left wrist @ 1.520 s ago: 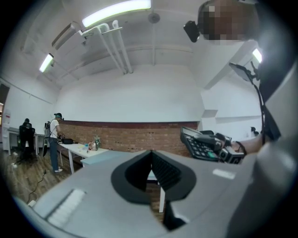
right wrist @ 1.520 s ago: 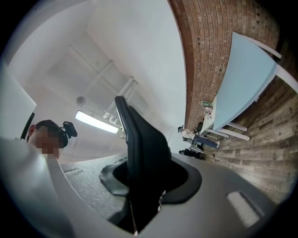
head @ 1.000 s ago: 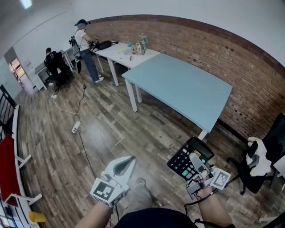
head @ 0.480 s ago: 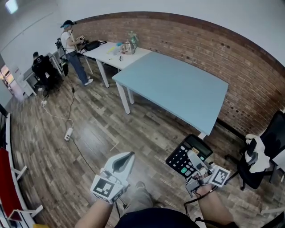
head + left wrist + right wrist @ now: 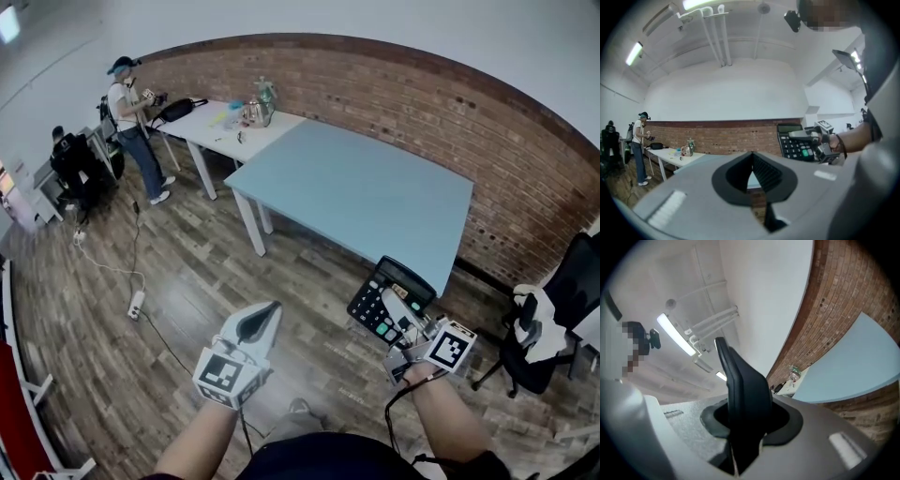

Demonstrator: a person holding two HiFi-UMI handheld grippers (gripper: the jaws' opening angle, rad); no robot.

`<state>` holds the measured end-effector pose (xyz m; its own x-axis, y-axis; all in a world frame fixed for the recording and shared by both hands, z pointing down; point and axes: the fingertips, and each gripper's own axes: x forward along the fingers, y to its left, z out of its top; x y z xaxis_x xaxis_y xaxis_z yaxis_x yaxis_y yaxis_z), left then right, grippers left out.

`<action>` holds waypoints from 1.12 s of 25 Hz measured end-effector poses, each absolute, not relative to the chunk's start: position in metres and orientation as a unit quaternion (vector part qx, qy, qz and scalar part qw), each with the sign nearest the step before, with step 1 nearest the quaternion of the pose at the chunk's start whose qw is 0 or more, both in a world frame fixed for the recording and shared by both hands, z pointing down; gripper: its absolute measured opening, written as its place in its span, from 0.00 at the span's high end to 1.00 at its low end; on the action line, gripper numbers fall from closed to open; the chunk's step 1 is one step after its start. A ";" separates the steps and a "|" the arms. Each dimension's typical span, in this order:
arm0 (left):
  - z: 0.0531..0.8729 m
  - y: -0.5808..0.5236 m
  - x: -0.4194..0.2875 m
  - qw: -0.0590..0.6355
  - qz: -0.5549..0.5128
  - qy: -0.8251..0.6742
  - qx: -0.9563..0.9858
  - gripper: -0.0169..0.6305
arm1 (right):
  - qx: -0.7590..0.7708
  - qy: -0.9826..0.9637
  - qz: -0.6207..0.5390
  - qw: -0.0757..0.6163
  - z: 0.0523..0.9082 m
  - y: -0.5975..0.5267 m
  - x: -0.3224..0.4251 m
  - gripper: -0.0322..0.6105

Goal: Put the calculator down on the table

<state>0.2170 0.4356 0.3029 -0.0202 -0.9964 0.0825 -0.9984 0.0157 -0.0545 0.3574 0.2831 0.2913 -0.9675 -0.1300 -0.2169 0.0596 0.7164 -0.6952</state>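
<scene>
Gripping the calculator [image 5: 367,307] by its near end in the jaws of the right gripper [image 5: 389,302]. In the right gripper view, showing edge-on as a dark slab standing up between the pads. Holding it in the air, keys up, at about 5 o'clock in the head view. Hanging over the wooden floor [image 5: 187,281], just short of the near corner of the blue table [image 5: 375,187].

Carrying nothing in the left gripper [image 5: 266,317], jaws pressed together, at 6 o'clock and well apart from the calculator.

Judged as the carry toward the table, with the putting-down not yet begun. Next, probably: bring the calculator toward 12 o'clock over the bare top, level it, and lower until the back rests flat. Only then release the jaws. Worth setting it well in from the corner, to avoid a tip over the edge.
</scene>
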 end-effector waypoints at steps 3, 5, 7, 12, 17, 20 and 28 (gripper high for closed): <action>0.300 0.426 0.196 0.012 0.049 -0.714 0.699 0.97 | -0.052 0.931 -0.345 0.107 0.297 0.273 0.341 0.76; 0.301 0.423 0.181 0.013 0.049 -0.713 0.699 0.97 | -0.063 0.927 -0.353 0.109 0.301 0.267 0.330 0.76; 0.303 0.419 0.168 0.017 0.051 -0.712 0.700 0.97 | -0.073 0.922 -0.363 0.113 0.305 0.261 0.322 0.76; 0.309 0.416 0.135 0.018 0.049 -0.705 0.707 0.97 | -0.095 0.919 -0.364 0.114 0.311 0.252 0.299 0.76; 0.313 0.417 0.110 0.020 0.047 -0.703 0.709 0.97 | -0.107 0.922 -0.355 0.115 0.310 0.252 0.286 0.76; 0.311 0.415 0.104 0.017 0.042 -0.701 0.711 0.97 | -0.108 0.921 -0.356 0.114 0.311 0.248 0.280 0.76; 0.318 0.403 0.079 0.027 0.043 -0.706 0.706 0.97 | -0.098 0.925 -0.348 0.117 0.306 0.229 0.251 0.76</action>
